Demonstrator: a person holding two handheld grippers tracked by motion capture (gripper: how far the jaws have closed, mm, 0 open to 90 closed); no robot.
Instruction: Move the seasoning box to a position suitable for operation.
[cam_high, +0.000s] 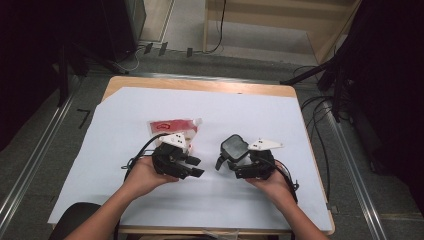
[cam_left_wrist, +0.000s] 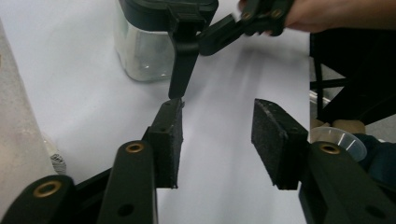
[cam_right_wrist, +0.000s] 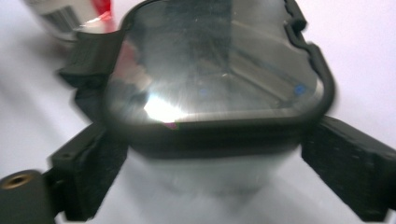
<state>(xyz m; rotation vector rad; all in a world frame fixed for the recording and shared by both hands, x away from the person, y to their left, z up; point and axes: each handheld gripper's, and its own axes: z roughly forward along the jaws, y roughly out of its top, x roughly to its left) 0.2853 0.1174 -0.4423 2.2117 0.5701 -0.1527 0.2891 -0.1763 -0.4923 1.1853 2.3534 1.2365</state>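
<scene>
— How were the two grippers found?

— The right gripper (cam_high: 231, 161) was clamped on the clear container (cam_high: 235, 148), gripped just under its dark lid (cam_right_wrist: 219, 79), near the middle of the white sheet (cam_high: 280, 125). The left gripper (cam_left_wrist: 219, 140) was held with jaws apart and nothing between the pads, just short of the hanging lid latch (cam_left_wrist: 183, 60).

— What was judged likely to go wrong?

— If the latch were pulled hard, the container could be tipped or twisted out of the pads, since it was held only near the top. The red pouch (cam_high: 172, 127) just behind the left gripper could also be knocked.
</scene>
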